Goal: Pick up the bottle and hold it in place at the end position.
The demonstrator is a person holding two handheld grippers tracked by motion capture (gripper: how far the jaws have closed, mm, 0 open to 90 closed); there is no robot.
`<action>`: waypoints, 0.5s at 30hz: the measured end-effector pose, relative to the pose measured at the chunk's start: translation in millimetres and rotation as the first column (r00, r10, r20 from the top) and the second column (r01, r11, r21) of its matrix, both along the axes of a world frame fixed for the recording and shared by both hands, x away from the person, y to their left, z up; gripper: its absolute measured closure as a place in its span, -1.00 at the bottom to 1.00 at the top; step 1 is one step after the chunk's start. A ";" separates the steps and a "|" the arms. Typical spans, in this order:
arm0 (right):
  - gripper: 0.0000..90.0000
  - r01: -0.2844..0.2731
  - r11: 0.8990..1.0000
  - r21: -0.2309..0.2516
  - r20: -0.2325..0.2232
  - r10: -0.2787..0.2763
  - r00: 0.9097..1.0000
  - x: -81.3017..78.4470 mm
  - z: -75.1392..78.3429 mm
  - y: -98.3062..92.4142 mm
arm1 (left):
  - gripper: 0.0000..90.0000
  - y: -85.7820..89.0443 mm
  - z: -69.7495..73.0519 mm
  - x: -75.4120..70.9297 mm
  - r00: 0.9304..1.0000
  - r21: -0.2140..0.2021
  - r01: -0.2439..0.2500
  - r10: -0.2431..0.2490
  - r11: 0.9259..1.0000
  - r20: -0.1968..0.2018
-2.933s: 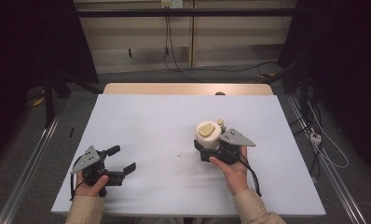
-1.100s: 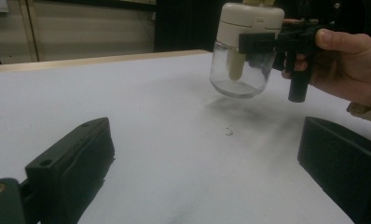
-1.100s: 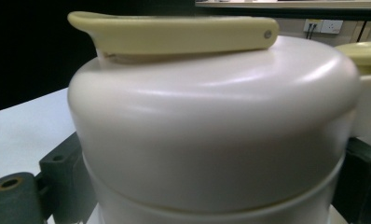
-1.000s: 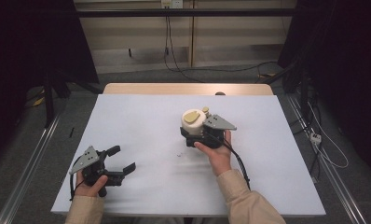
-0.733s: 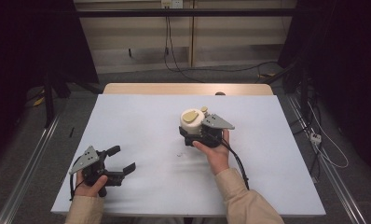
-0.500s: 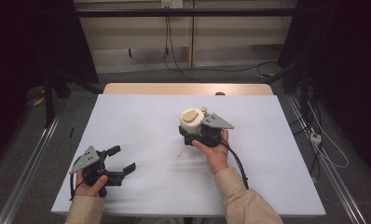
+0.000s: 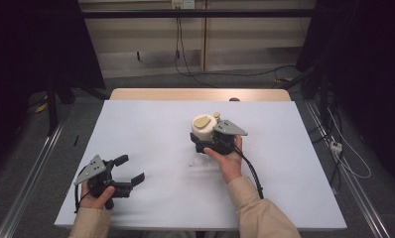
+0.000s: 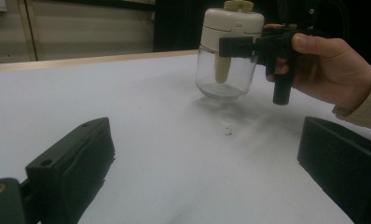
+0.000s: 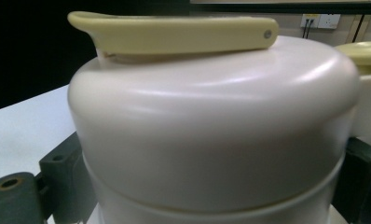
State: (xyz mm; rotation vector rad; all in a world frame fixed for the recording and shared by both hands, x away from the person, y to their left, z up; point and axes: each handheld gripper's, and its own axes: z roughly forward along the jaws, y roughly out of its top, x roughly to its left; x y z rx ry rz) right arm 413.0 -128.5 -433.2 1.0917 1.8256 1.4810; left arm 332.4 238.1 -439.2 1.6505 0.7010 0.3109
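Left gripper view: right tool (image 8: 249, 44) clamps clear glass jar (image 8: 226, 70), smooth cream lid; left tool (image 7: 123, 171) gapes, empty.

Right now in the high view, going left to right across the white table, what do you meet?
Left gripper, jaws open, held in the left hand → small dark speck on the table → clear jar with cream lid → right gripper clamped on it, right hand behind.

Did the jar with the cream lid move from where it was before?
Yes. The jar, clamped in the right gripper, has shifted left and farther up the table, away from its right edge.
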 end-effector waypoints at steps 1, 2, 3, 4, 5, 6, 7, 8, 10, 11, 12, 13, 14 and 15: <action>-0.85 0.000 1.000 0.000 0.000 0.000 1.000 0.0 0.0 0.0 | -0.94 0.0 -0.1 0.1 1.000 0.000 0.001 -0.001 1.000 0.000; -0.85 0.000 1.000 -0.003 0.004 0.000 1.000 0.7 0.4 0.8 | -0.94 0.1 -0.1 0.2 1.000 0.000 0.001 -0.001 1.000 0.000; -0.85 -0.003 1.000 0.002 0.004 0.003 1.000 2.2 1.3 2.3 | -0.94 0.1 -0.2 0.3 1.000 0.001 0.001 -0.001 1.000 0.001; -0.85 -0.002 1.000 0.002 0.004 0.002 1.000 2.8 1.7 3.1 | -0.94 0.1 -0.2 0.3 1.000 0.001 0.002 -0.002 1.000 0.001; -0.85 -0.006 1.000 0.004 0.005 0.006 1.000 3.7 2.0 3.8 | -0.94 0.2 -0.1 0.2 1.000 0.000 0.001 -0.001 1.000 0.000; -0.85 -0.006 1.000 0.004 0.005 0.006 1.000 3.7 2.0 3.8 | -0.94 0.2 -0.1 0.2 1.000 0.000 0.001 -0.001 1.000 0.000; -0.85 -0.006 1.000 0.001 0.003 0.006 1.000 4.4 2.4 5.8 | -0.94 0.2 -0.1 0.3 1.000 0.001 0.003 -0.003 1.000 0.000; -0.85 -0.009 1.000 0.000 0.006 0.009 1.000 4.9 2.3 6.6 | -0.94 0.4 -0.1 0.4 1.000 0.000 0.002 -0.002 1.000 -0.001; -0.85 -0.011 1.000 0.002 0.004 0.011 1.000 5.5 2.5 8.0 | -0.94 0.6 -0.2 0.8 1.000 0.002 0.003 -0.003 1.000 0.000; -0.85 -0.011 1.000 0.002 0.004 0.011 1.000 5.5 2.5 8.0 | -0.94 0.6 -0.2 0.7 1.000 0.002 0.003 -0.003 1.000 0.000; -0.85 -0.014 1.000 -0.002 0.005 0.014 1.000 6.0 2.8 9.4 | -0.94 0.6 -0.2 0.6 1.000 0.001 0.003 -0.003 1.000 0.000; -0.85 -0.014 1.000 -0.002 0.005 0.014 1.000 6.0 2.8 9.4 | -0.94 0.3 -0.2 0.4 1.000 -0.003 0.002 -0.002 1.000 -0.003; -0.85 -0.012 1.000 0.000 0.006 0.012 1.000 6.7 2.8 10.6 | -0.94 0.5 -0.1 0.6 1.000 0.002 0.003 -0.003 1.000 -0.001; -0.85 -0.014 1.000 0.001 0.007 0.014 1.000 7.3 2.5 10.8 | -0.94 0.4 -0.2 0.6 1.000 0.000 0.003 -0.003 1.000 -0.001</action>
